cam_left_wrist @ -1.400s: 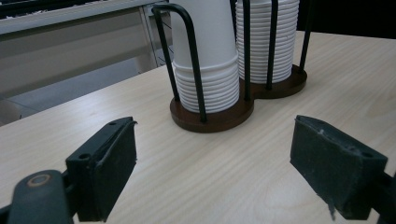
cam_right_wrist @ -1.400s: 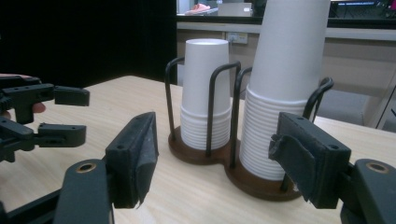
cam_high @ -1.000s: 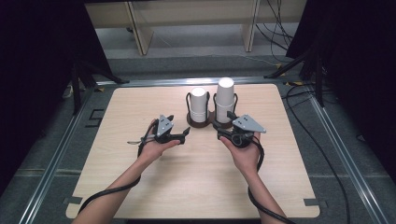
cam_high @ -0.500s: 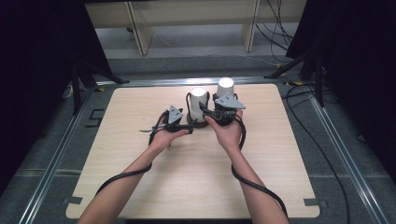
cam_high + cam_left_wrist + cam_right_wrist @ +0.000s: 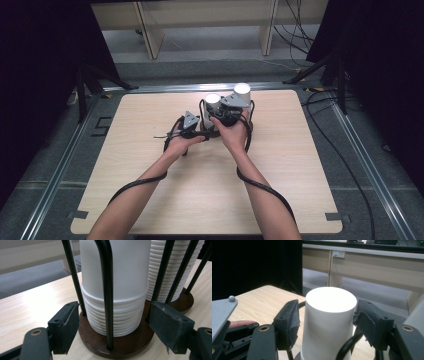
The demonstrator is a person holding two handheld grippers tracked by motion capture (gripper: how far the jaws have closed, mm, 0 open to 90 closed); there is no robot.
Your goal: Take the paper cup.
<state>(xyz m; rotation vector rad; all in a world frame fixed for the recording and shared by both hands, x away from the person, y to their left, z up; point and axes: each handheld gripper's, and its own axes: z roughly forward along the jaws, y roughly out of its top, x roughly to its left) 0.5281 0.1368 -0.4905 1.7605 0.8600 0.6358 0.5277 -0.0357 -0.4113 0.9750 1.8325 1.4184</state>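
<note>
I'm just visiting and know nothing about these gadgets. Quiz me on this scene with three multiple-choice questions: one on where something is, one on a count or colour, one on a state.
1. Where is the left gripper?
A. Low, at the wooden base of a cup holder
B. At the table's near edge
C. On the floor

2. How many stacks of white cups stand on the table?
A. One
B. Two
C. Four

3. How do the right gripper's jaws stand?
A. Shut on a cable
B. Open, either side of the top cup
C. Shut on nothing

Answers:
1. A: in the left gripper view its jaws flank the brown base and black wire posts.
2. B: the high view shows a shorter stack and a taller stack.
3. B: in the right gripper view the top cup sits between the spread jaws.
</note>
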